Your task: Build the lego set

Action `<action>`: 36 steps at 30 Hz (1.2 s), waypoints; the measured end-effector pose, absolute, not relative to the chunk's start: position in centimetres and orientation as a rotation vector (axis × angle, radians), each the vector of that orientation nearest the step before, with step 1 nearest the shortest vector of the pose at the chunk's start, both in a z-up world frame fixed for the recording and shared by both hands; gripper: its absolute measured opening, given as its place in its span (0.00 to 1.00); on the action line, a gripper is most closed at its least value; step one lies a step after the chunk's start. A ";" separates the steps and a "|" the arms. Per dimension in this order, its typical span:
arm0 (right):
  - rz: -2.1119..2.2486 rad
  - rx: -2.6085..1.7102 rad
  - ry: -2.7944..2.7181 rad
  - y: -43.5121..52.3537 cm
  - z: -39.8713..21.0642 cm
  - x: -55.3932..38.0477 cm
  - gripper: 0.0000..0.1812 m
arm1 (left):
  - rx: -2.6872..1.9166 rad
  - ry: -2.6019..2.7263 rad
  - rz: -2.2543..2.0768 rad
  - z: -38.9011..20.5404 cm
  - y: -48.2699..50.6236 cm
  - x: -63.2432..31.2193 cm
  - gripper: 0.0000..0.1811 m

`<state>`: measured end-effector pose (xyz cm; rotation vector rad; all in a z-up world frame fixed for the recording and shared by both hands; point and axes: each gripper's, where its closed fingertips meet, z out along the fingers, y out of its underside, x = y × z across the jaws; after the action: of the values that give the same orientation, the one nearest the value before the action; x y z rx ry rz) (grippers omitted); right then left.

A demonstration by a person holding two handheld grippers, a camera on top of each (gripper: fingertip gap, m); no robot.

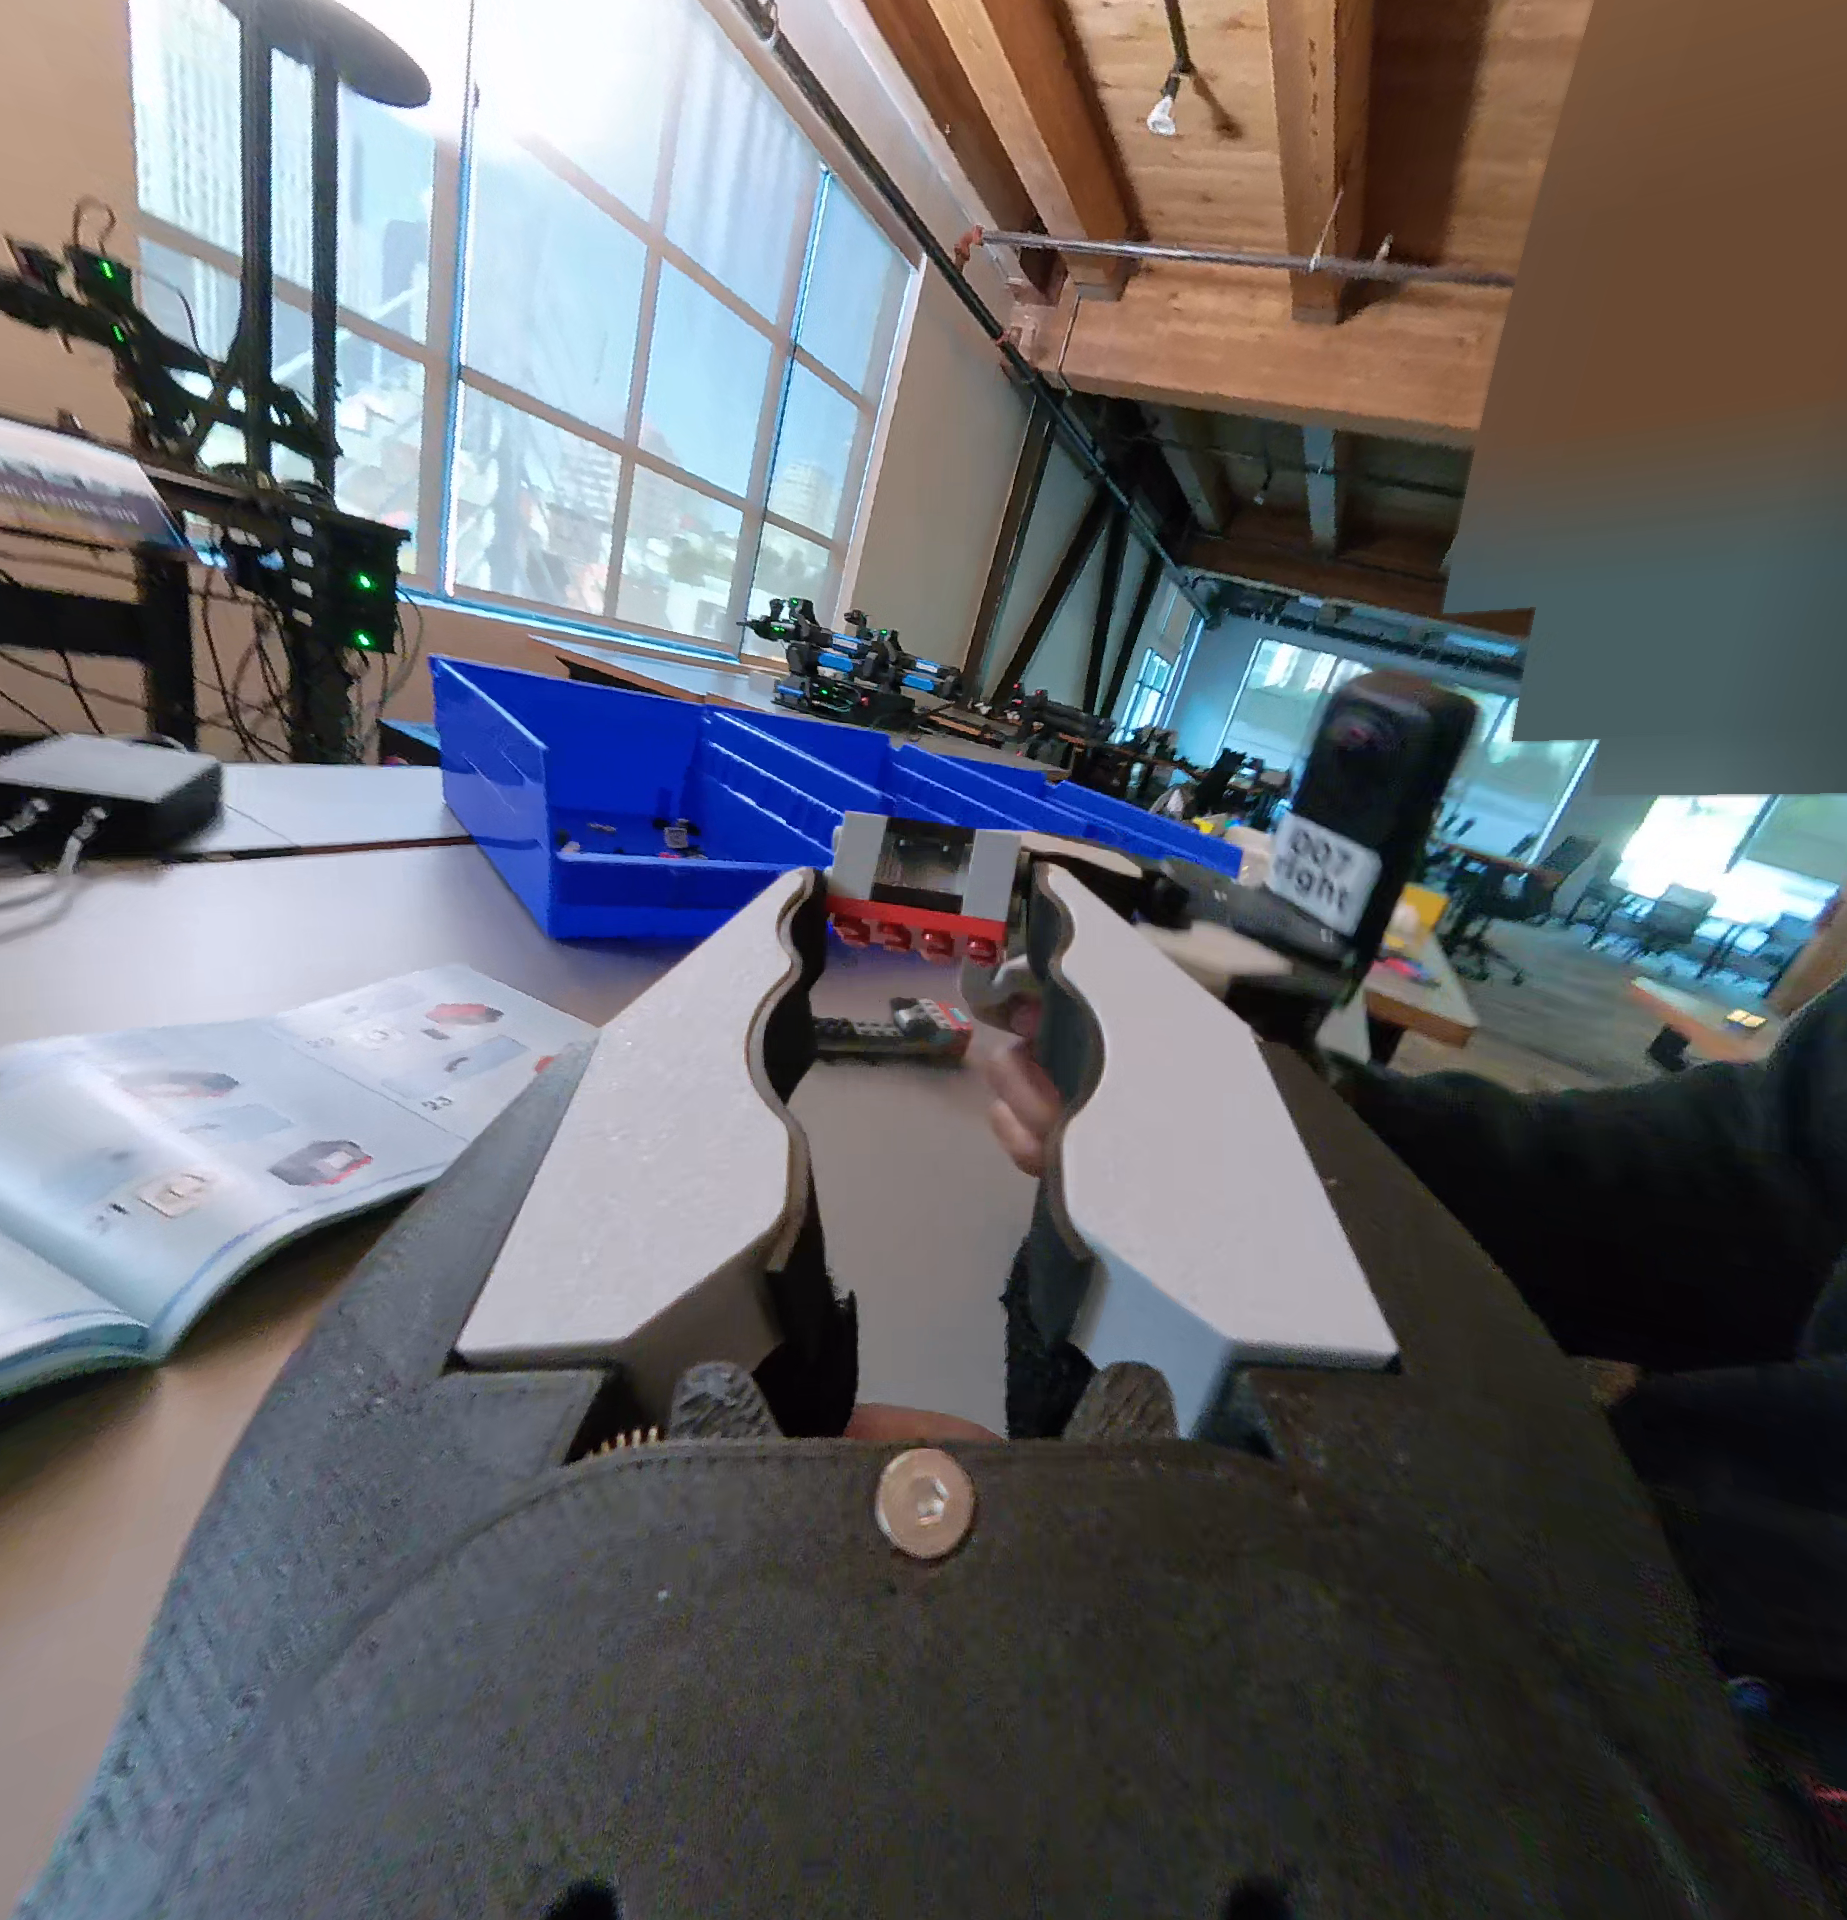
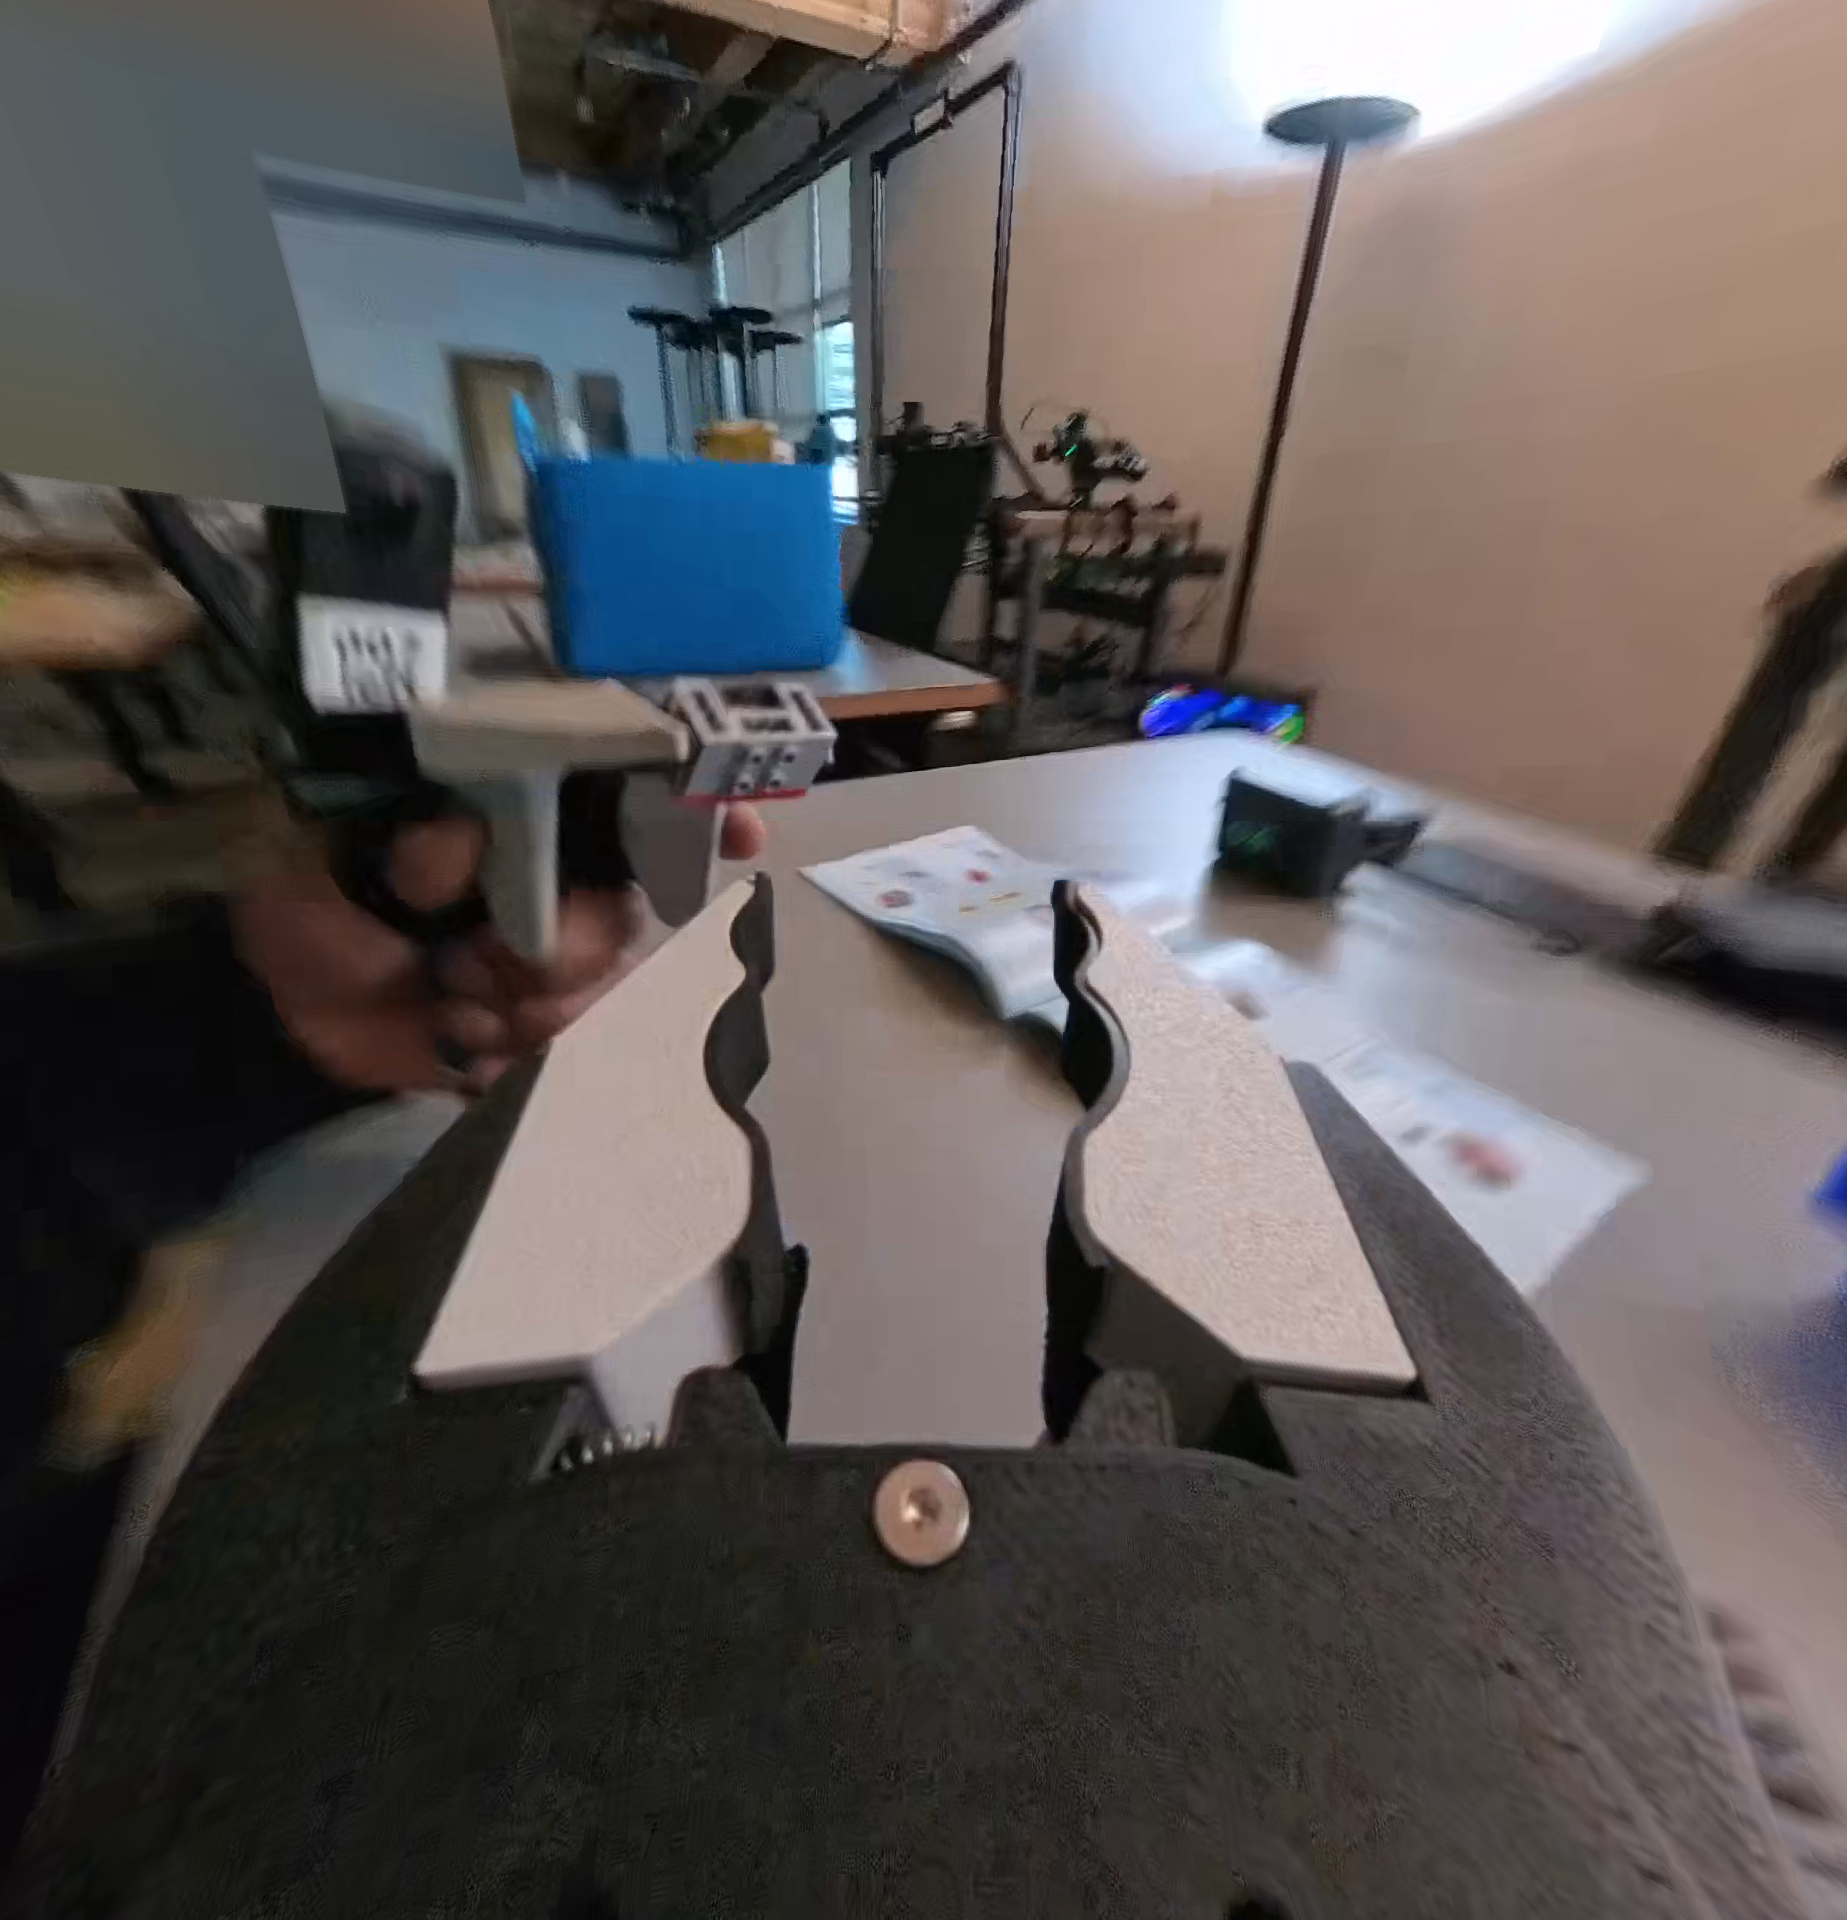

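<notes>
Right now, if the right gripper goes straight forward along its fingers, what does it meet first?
Probably the open instruction booklet lying on the table; the right gripper is open and empty, though depth is unclear.

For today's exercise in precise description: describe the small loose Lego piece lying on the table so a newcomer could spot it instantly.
Start at the blue bin on the grey table. Nearer the camera, seen between the left hand-held gripper's fingers, lies a dark flat Lego piece. Unlike the grey-and-red assembly held above, it rests on the tabletop.

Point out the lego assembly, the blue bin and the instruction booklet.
lego assembly (image 1: 917,902): left wrist view, on its grey upper block.
blue bin (image 1: 628,899): left wrist view, on its near outer wall.
instruction booklet (image 1: 171,1164): left wrist view, on the open page.
</notes>
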<state>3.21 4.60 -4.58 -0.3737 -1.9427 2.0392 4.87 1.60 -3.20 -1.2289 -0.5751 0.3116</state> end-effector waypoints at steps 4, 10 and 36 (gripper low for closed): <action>2.502 -0.863 -2.122 4.5 -3.7 3.8 0.29 | -1.290 -0.483 0.449 -3.2 1.8 5.4 0.21; 2.753 -1.187 -2.363 2.5 -4.3 5.9 0.29 | -1.380 -0.338 0.596 -3.4 2.9 6.7 0.21; 3.042 -1.232 -2.345 2.4 -3.4 7.9 0.24 | -1.192 -0.308 0.493 -1.4 2.1 7.7 0.21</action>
<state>7.88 2.41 -3.39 -1.2324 -2.3448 3.0419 7.67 2.08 -1.41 -1.1921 -0.3082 0.4934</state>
